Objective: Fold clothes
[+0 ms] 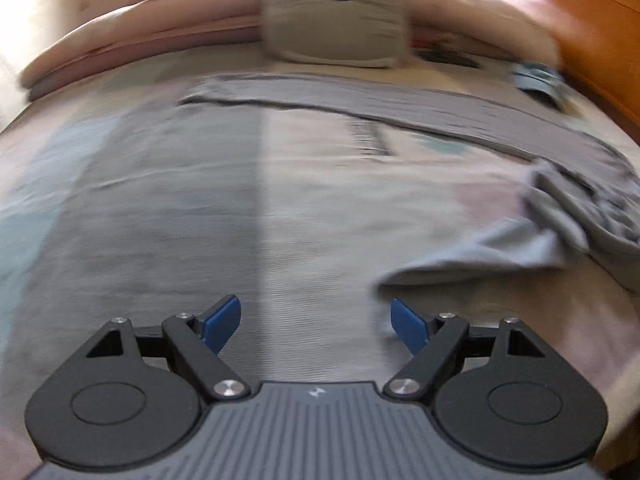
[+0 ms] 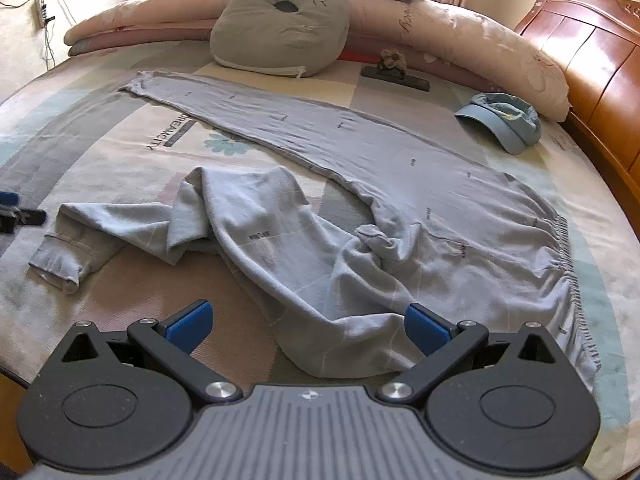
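A pair of grey trousers [image 2: 400, 184] lies spread on the bed, one leg stretched flat toward the far left, the other leg crumpled and bent with its cuff [image 2: 60, 256] at the near left. Its elastic waistband [image 2: 568, 264] runs along the right side. My right gripper [image 2: 307, 326] is open just above the near edge of the crumpled leg, holding nothing. My left gripper [image 1: 316, 322] is open over bare bedspread, with the trousers [image 1: 520, 236] to its right; this view is blurred. Part of the left gripper [image 2: 16, 212] shows at the left edge of the right wrist view.
The patterned bedspread [image 2: 120, 148] covers the bed. A grey donut cushion [image 2: 280, 28] leans on a rolled pink quilt [image 2: 460, 40] at the back. A blue cap [image 2: 504, 120] and a dark flat object [image 2: 396, 76] lie beyond the trousers. A wooden headboard [image 2: 592, 64] stands at right.
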Demonstrator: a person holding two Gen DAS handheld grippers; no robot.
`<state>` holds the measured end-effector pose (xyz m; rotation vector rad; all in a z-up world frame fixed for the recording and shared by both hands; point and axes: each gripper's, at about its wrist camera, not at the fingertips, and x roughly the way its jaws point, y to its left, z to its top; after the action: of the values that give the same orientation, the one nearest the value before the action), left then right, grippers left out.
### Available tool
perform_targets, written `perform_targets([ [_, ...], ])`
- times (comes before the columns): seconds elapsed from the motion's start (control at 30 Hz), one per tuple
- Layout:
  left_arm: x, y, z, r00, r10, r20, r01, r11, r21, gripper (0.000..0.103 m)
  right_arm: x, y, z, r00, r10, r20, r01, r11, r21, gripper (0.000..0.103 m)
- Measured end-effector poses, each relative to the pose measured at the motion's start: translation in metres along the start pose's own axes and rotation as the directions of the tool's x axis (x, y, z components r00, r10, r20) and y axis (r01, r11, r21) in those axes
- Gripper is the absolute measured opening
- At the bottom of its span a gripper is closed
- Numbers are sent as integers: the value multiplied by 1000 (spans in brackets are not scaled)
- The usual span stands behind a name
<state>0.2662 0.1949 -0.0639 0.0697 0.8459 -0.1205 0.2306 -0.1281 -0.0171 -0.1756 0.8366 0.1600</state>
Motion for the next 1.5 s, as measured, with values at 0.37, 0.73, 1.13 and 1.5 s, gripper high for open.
perform_targets([
  [0.37, -6, 2, -18, 966, -257, -33, 245, 948, -205, 83, 2, 0, -2, 1000, 22, -6, -22, 999, 23, 103],
  [0.73, 26, 57, -29, 810, -571, 136, 508, 566, -650, 83, 7, 4, -1, 997, 78, -9, -77, 997, 29, 103],
  [1.13, 26, 47, -53, 746, -620, 245, 562, 387, -731, 83, 7, -3, -4, 996, 89, -12, -88, 993, 73, 103],
  [1.5, 42, 27, -65, 836, -497, 234, 448, 371, -813, 19, 7, -2, -7, 995, 100, -13, -99, 993, 68, 103],
])
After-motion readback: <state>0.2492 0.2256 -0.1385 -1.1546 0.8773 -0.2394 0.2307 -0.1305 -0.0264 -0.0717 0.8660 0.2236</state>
